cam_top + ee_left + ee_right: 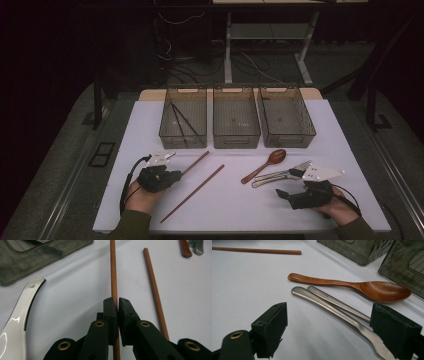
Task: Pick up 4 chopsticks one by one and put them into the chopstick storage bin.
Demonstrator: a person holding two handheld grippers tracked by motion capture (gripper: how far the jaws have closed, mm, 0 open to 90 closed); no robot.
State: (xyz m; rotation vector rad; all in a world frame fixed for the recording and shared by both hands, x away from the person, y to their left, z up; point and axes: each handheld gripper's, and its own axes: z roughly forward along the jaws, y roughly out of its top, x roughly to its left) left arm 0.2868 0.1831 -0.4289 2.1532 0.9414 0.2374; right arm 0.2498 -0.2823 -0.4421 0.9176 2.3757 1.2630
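The left gripper (117,305) has its jaws pinched tight on a slim, reddish-brown wooden chopstick (113,272), which lies on the white table (310,210) just in front of the left bin (183,118), its near end hidden under the jaws. The right gripper (342,327) gapes wide over two metal handles (329,305) beside the wooden spoon (362,287); their heads are cut off from view.

Matt wooden chopstick (114,277); glossy wooden spoon (352,286), brushed metal forks (332,306)

Chopstick (114,277) tip cut by frame top; fork (352,322) tines behind right claw (342,330)
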